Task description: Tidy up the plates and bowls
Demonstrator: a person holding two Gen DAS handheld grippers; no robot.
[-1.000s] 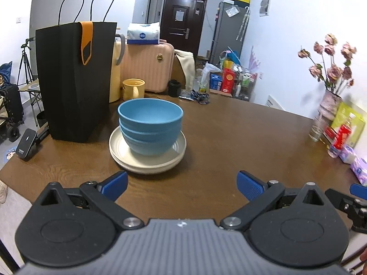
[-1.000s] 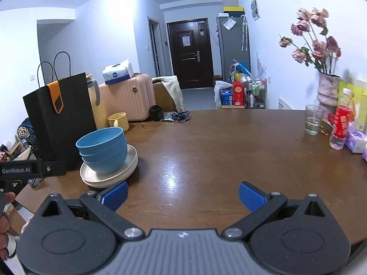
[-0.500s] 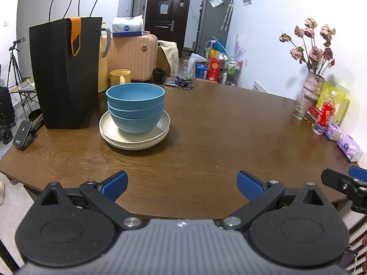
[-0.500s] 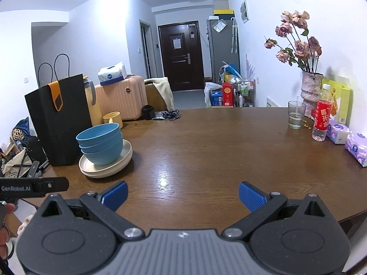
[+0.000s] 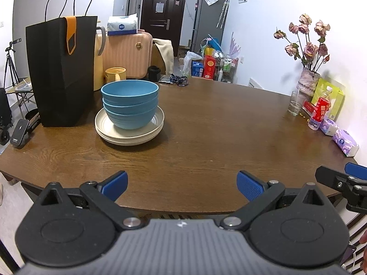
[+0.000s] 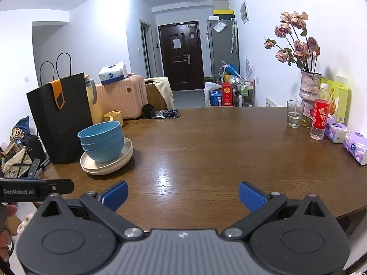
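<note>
Three nested blue bowls (image 5: 129, 104) (image 6: 102, 142) sit on a stack of cream plates (image 5: 129, 135) (image 6: 107, 163) at the left of the brown table. My left gripper (image 5: 182, 183) is open and empty, held at the table's near edge well short of the stack. My right gripper (image 6: 182, 194) is also open and empty, over the near edge and to the right of the stack. The right gripper's tip shows at the left wrist view's right edge (image 5: 339, 181). The left gripper's body shows at the right wrist view's left edge (image 6: 34, 191).
A black paper bag (image 5: 60, 71) stands just left of the stack, with a yellow mug (image 5: 115, 74) and a kettle behind. A glass (image 6: 294, 116), a red-labelled bottle (image 6: 319, 119), tissue packs (image 6: 356, 146) and a vase of flowers (image 6: 310, 91) line the right side. The table (image 6: 206, 149) has a rounded near edge.
Both grippers have drawn back from the table and away from the stack, which now looks smaller and farther. Both stay open. The bowls and plates have not moved.
</note>
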